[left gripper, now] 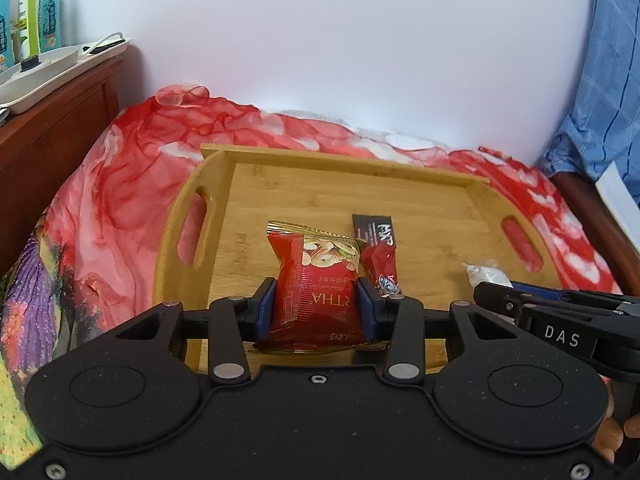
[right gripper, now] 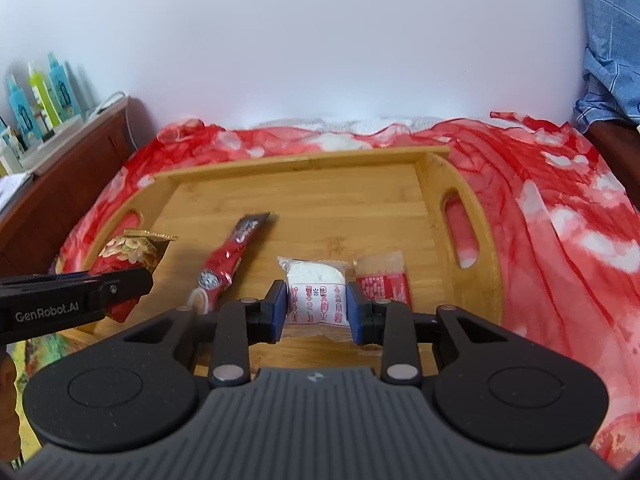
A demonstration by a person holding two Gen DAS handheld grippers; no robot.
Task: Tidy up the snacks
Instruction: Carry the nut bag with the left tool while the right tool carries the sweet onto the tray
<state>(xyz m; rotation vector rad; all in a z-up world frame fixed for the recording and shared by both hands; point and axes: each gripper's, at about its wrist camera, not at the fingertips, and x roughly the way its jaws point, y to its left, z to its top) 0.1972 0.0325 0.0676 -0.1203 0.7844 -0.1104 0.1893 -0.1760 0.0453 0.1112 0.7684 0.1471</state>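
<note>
My left gripper (left gripper: 316, 296) is shut on a red nut packet (left gripper: 316, 280) over the near part of the wooden tray (left gripper: 280, 184). A red and black snack stick (left gripper: 380, 256) lies just right of it on the tray. My right gripper (right gripper: 317, 300) is shut on a clear packet with a white cake (right gripper: 316, 284), also low over the tray (right gripper: 320, 196). A small red and clear packet (right gripper: 384, 280) lies right beside it. In the right wrist view the snack stick (right gripper: 232, 252) lies to the left, and the left gripper holds the nut packet (right gripper: 128, 252) at far left.
The tray sits on a red and white cloth (left gripper: 120, 184) spread over a bed. A wooden cabinet (left gripper: 52, 136) with bottles (left gripper: 50, 4) and a white tray stands at the left. A white wall is behind. Blue fabric (left gripper: 608, 60) hangs at the right.
</note>
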